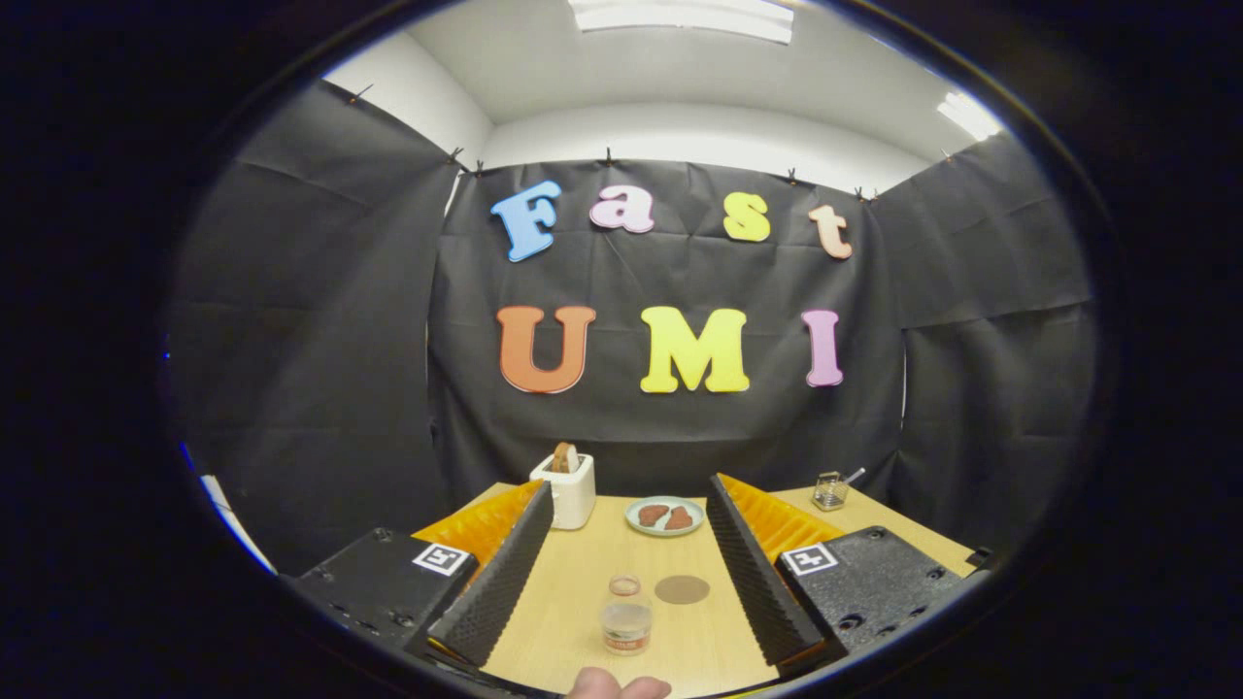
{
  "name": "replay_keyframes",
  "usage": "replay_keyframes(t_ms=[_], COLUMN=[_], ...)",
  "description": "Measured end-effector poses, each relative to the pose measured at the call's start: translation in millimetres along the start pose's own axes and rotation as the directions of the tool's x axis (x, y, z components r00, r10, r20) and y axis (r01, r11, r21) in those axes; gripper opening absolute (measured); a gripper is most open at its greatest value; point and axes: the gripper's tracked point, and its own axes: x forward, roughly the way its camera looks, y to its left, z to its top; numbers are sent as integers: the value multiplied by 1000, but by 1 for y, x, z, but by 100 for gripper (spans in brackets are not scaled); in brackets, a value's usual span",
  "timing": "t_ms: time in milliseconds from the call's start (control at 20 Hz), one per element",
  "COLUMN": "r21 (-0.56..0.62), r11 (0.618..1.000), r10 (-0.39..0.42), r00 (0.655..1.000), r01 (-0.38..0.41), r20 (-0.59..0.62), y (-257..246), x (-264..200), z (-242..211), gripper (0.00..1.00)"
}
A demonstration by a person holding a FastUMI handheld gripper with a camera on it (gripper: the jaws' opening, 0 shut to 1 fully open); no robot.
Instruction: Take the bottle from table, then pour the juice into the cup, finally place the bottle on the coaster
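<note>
My gripper (629, 493) is open wide, held above the wooden table (573, 602), with nothing between its fingers. Below the gap, near the table's front edge, stands a clear bottle (626, 624) with an orange-brown band low on its body. A small clear cup (624, 584) sits just behind it, close to touching. A round brown coaster (682, 589) lies flat to the right of the cup. Both fingers are well above and apart from these things.
Farther back stand a white toaster (568, 493) with a slice of bread in it, by the left finger's tip, and a pale plate (633, 517) with two brown pieces. A small wire basket (828, 490) is at the far right. A person's fingertips (617, 686) show at the table's front edge.
</note>
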Motion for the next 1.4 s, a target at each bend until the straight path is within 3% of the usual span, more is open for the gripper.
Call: replay_keyframes(t_ms=[700,850,1150,1400], r21=[-124,-95,-97,-70], r11=[989,995,994,997], r10=[-89,-35,-67,-44], r00=[992,991,982,978], r01=[77,23,50,30], r20=[-95,-125,-178,-206], y=[-14,-1,-5,4], x=[-12,-5,24,54], z=[-180,-216,-267,-286], gripper=[100,100,100,100])
